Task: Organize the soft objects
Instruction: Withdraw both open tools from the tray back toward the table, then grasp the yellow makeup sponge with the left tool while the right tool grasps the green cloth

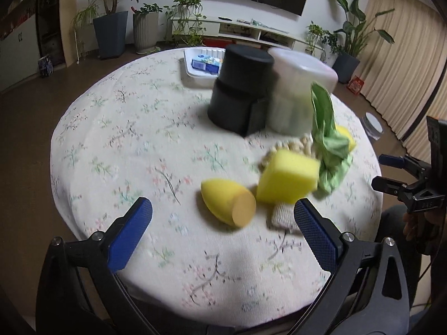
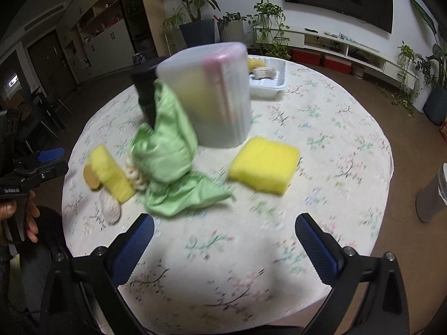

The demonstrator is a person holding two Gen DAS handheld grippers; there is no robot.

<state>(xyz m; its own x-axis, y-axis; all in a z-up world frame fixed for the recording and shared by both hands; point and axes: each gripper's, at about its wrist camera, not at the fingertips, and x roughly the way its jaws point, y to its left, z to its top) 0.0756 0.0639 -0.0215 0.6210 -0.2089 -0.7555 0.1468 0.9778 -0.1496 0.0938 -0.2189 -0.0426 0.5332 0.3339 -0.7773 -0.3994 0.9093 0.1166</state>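
On the round floral tablecloth (image 1: 139,145) lie soft things. A yellow egg-shaped sponge (image 1: 220,198) with a flat tan face sits just ahead of my left gripper (image 1: 223,205), which is open and empty. Beside it are a yellow block sponge (image 1: 287,178), cream knitted pieces (image 1: 282,216) and a green cloth (image 1: 329,145) that leans up against a translucent container (image 1: 296,95). My right gripper (image 2: 225,220) is open and empty too, short of the green cloth (image 2: 170,162) and a flat yellow sponge (image 2: 264,164).
A black cylinder container (image 1: 240,95) stands next to the translucent one. A white tray (image 2: 268,86) at the far side holds a blue pack (image 1: 206,64), a sponge and knitted pieces. Plants, a TV unit and a grey bin (image 2: 433,195) surround the table.
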